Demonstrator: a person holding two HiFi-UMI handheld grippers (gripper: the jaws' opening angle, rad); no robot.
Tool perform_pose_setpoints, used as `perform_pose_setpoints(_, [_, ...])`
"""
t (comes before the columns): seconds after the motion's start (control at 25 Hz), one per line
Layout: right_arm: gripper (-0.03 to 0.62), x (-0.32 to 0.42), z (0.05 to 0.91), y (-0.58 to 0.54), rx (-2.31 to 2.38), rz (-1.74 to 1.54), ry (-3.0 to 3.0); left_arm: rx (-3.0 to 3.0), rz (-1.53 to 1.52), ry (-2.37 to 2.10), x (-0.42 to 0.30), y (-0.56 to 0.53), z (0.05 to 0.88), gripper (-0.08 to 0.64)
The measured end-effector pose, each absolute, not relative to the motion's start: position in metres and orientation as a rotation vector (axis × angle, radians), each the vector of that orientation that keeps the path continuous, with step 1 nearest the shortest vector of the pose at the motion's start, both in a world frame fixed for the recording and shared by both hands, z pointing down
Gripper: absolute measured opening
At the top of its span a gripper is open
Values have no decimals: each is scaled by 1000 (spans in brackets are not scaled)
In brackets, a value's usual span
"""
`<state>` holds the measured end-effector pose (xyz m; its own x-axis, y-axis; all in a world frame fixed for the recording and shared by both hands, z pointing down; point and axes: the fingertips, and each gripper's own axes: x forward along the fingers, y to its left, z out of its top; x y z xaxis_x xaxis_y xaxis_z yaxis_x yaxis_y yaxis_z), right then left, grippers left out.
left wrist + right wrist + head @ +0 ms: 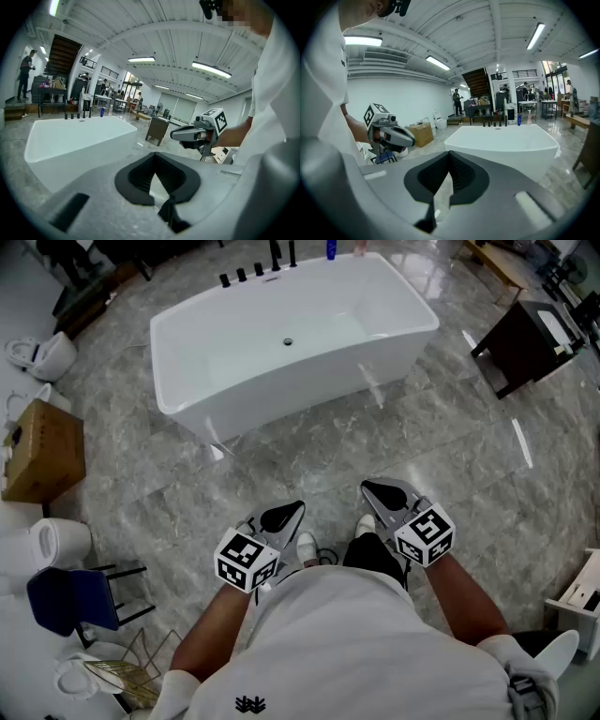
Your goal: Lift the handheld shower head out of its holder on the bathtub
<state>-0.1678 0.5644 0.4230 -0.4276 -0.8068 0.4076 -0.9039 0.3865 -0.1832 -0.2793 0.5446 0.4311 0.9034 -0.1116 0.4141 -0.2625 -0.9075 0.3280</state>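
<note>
Both grippers are clamped shut with nothing in them. The left gripper (pixel 298 509) and right gripper (pixel 367 488) are held side by side in front of the person, well short of the near wall of the bathtub (pixel 309 381). The shower head should be somewhere in the row of black fittings (pixel 258 270) on the tub's far rim, but it's too small to pick out which post it is.

My guess is the step right now is just getting over there. I'd walk round to the far side of the tub rather than lean across it. Then open one gripper before reaching in, pinch the handle low down, and pull straight up so it clears the holder without snagging the hose.
</note>
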Motion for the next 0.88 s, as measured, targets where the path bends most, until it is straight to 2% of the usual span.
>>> perform_pose_setpoints(0.2, [11, -166, 425, 556, 1516, 573, -2392, 2675, 539, -279, -275, 531, 434, 6])
perform_pose_setpoints(0.52, [14, -112, 410, 515, 1530, 555, -2478, 2701, 556, -279, -219, 507, 416, 6])
perform_pose_setpoints(0.56, [22, -104, 406, 507, 1524, 539, -2492, 2701, 560, -285, -210, 501, 413, 6])
perform_pose_setpoints(0.64, [80, -86, 402, 493, 1512, 502, -2502, 2704, 567, -301, -192, 490, 408, 6])
perform_pose_setpoints(0.88, [126, -33, 410, 458, 1545, 469, -2508, 2745, 585, -355, -147, 466, 407, 6])
